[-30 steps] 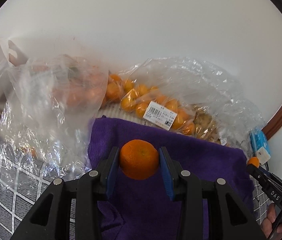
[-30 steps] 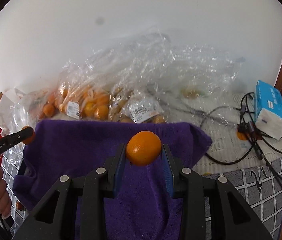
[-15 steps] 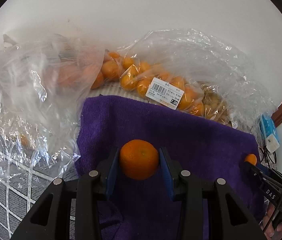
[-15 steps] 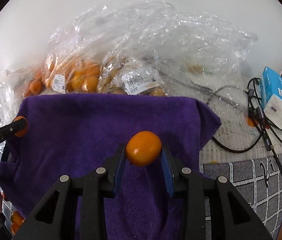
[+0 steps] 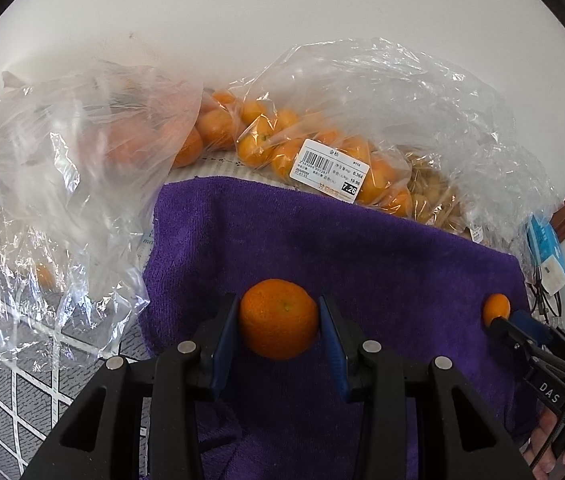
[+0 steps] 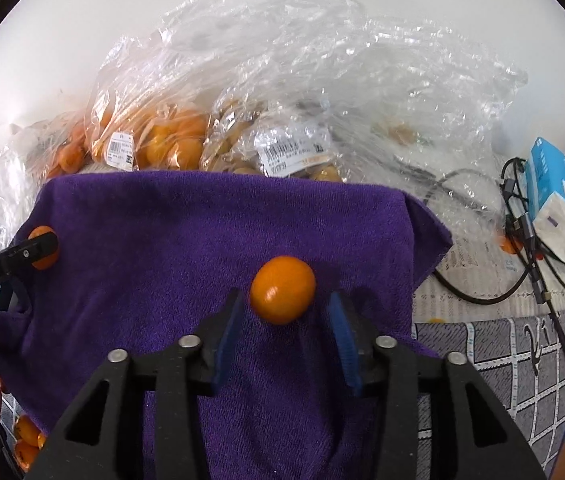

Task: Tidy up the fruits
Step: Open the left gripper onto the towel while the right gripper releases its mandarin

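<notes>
A purple towel (image 5: 322,248) lies spread on the table, and also shows in the right wrist view (image 6: 186,232). My left gripper (image 5: 278,316) is shut on a rough-skinned tangerine (image 5: 278,318) just above the towel's near part. My right gripper (image 6: 284,308) stands open; a smooth small orange (image 6: 282,294) sits between its fingertips on the towel, with gaps on both sides. The left gripper with its tangerine shows at the left of the right wrist view (image 6: 42,248). The right gripper and small orange (image 5: 496,310) show at the right of the left wrist view.
Clear plastic bags of oranges (image 5: 322,152) and other produce (image 6: 282,148) line the wall behind the towel. A crumpled bag (image 5: 66,168) lies left. A blue tissue pack (image 6: 558,200) and black cables (image 6: 522,272) lie right. Loose oranges (image 6: 26,436) sit at the towel's near left.
My right gripper has opened and let go of the small orange, which now rests on the towel. Both grippers have come lower and nearer the towel. The left still holds its tangerine.
</notes>
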`<control>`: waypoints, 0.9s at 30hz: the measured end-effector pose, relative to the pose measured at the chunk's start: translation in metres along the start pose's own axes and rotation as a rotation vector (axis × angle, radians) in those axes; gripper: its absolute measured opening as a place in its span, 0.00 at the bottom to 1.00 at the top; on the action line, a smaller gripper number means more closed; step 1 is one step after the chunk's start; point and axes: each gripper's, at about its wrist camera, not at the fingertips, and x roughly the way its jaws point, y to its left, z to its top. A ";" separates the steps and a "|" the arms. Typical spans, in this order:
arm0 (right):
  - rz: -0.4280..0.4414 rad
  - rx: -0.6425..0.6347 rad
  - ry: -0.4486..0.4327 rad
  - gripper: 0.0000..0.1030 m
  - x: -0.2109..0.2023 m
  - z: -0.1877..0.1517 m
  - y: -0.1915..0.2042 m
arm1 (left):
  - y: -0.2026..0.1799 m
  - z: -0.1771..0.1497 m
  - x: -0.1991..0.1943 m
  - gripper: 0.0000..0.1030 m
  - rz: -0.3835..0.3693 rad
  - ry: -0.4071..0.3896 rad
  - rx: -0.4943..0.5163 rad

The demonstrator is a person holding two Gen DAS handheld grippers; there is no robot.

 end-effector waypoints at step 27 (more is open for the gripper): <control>0.048 -0.039 -0.153 0.59 -0.144 -0.091 0.039 | -0.007 -0.027 -0.163 0.58 -0.064 -0.307 0.077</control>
